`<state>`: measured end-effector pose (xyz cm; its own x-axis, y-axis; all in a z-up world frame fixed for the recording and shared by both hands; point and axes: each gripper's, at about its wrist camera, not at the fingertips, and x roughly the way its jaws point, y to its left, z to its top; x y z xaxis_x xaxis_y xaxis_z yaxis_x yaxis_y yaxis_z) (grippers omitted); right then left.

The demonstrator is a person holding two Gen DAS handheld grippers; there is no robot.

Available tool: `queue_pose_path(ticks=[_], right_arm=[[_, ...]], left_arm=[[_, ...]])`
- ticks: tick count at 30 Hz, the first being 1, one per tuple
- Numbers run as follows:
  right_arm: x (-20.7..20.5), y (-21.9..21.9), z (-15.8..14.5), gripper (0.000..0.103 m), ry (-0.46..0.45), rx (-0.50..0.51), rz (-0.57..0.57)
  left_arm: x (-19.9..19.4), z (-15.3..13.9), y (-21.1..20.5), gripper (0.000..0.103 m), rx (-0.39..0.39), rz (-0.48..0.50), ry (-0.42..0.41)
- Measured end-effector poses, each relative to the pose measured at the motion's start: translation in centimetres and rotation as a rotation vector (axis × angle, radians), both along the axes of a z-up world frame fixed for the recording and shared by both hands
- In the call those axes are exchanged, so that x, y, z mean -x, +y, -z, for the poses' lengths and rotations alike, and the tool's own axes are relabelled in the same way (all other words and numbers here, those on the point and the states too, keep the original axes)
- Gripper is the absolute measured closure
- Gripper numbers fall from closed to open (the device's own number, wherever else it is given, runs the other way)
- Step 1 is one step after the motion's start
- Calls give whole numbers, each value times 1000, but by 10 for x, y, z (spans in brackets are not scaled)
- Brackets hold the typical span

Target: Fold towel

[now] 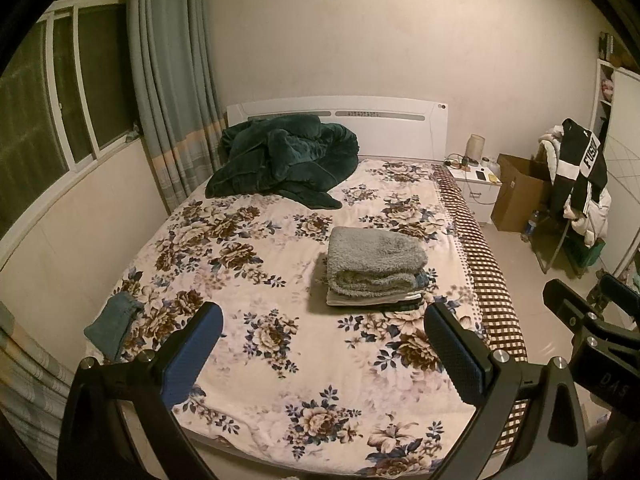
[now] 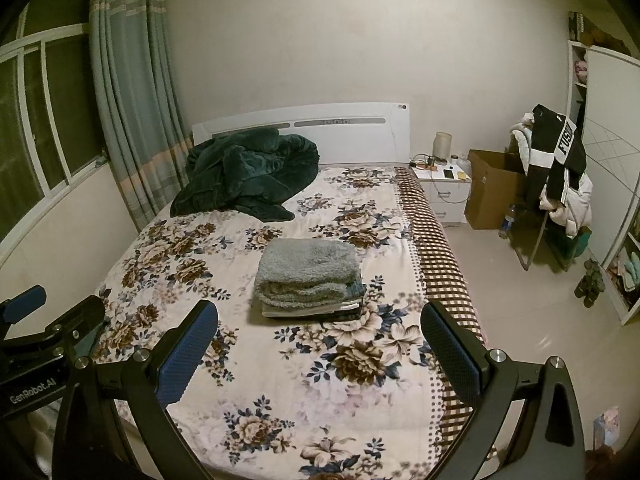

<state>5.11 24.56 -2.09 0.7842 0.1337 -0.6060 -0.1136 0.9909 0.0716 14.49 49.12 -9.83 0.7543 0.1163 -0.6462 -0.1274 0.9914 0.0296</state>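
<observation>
A folded grey fluffy towel (image 1: 374, 265) (image 2: 306, 274) tops a short stack of folded cloths in the middle of the bed, toward its right side. My left gripper (image 1: 322, 322) hovers open above the foot of the bed, well short of the stack, with nothing between its blue pads. My right gripper (image 2: 318, 320) is also open and empty, held at about the same distance from the stack. A small blue-grey cloth (image 1: 114, 326) lies at the bed's left edge. Each gripper shows at the edge of the other's view.
The bed (image 1: 280, 380) has a floral cover and a checked right side. A dark green blanket (image 1: 286, 158) is heaped by the headboard. A nightstand (image 2: 444, 190), a cardboard box (image 2: 494, 190) and a clothes-laden chair (image 2: 556, 176) stand on the right; window and curtain on the left.
</observation>
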Motion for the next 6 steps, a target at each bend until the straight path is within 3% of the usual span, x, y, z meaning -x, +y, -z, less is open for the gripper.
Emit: queue_pose_path(ticks=[6], right_arm=[[2, 2, 1, 0, 1, -1, 2]], left_arm=[[2, -2, 2, 0, -1, 1, -6]])
